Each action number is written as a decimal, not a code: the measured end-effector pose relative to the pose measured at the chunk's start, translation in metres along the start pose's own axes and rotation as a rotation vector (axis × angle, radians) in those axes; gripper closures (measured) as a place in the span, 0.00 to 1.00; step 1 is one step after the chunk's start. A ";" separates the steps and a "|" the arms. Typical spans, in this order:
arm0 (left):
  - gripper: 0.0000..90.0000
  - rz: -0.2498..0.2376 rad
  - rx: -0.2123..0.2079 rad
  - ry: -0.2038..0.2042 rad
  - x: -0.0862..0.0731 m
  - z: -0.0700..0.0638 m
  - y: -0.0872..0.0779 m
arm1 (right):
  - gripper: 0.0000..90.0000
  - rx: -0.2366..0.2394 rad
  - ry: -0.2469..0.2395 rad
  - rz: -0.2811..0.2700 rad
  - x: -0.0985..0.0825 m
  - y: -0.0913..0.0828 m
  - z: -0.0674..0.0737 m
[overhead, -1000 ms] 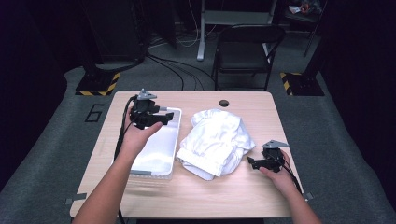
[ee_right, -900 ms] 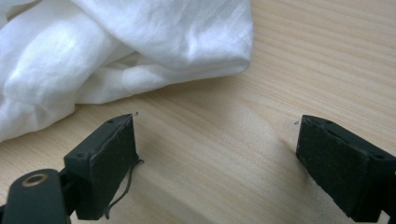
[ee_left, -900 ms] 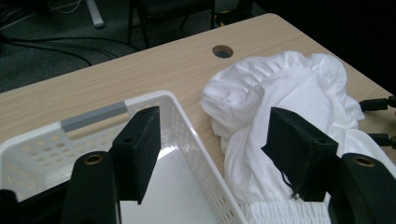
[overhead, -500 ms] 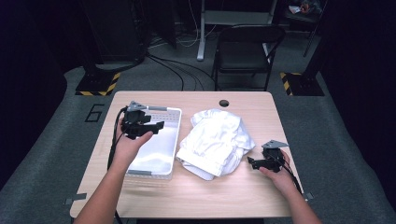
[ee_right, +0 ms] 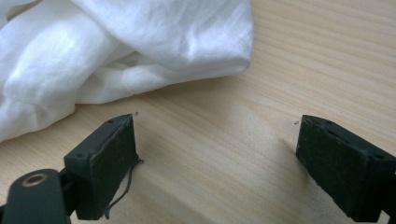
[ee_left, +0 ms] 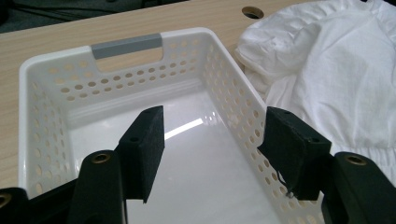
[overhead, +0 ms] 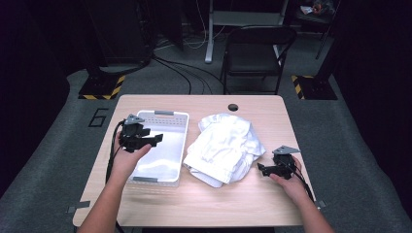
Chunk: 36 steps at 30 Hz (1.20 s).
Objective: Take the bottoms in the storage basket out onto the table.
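L. tool (overhead: 151,140) lowered over white basket (overhead: 167,114) vs. earlier, jaws just narrowing on nothing; R. tool (overhead: 263,169) apart beside white garment (overhead: 226,145) on desk (overhead: 272,204); grasp pending.

A white rectangular plastic basket (ee_left: 140,79), perforated with rows of round holes along its walls and fitted with a grey handle strip at the far rim, is sitting upright and empty on the bench, its glossy floor lying directly beneath and ahead of the left jaws; its right wall is running just beside the right-hand jaw. A crumpled white cloth garment (overhead: 224,148) is lying in a loose heap, touching the bench, just ahead and to the left of the right jaws, and apart from them.
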<state>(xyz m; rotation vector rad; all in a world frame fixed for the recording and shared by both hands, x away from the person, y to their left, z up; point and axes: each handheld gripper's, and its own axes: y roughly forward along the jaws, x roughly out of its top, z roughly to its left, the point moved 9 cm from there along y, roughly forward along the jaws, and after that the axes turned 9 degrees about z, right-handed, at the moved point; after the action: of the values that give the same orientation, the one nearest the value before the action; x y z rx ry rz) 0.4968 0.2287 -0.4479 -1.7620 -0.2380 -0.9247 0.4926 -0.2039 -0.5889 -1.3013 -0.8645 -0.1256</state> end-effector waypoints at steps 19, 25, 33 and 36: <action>0.43 0.002 -0.016 -0.017 -0.028 0.003 0.015 | 0.13 -0.001 -0.005 -0.002 0.000 0.000 0.000; 0.43 -0.008 -0.015 -0.021 -0.033 0.004 0.015 | 0.13 -0.001 -0.003 -0.001 0.000 0.000 0.000; 0.43 -0.010 -0.003 -0.025 -0.038 0.007 0.011 | 0.13 -0.001 -0.003 -0.001 0.000 0.000 0.000; 0.42 -0.022 -0.001 -0.031 -0.037 0.008 0.009 | 0.13 -0.001 -0.005 -0.002 0.000 0.000 0.000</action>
<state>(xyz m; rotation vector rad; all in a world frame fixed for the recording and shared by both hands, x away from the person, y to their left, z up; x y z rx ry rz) 0.4809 0.2422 -0.4806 -1.7787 -0.2774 -0.9140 0.4930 -0.2041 -0.5888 -1.3022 -0.8706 -0.1241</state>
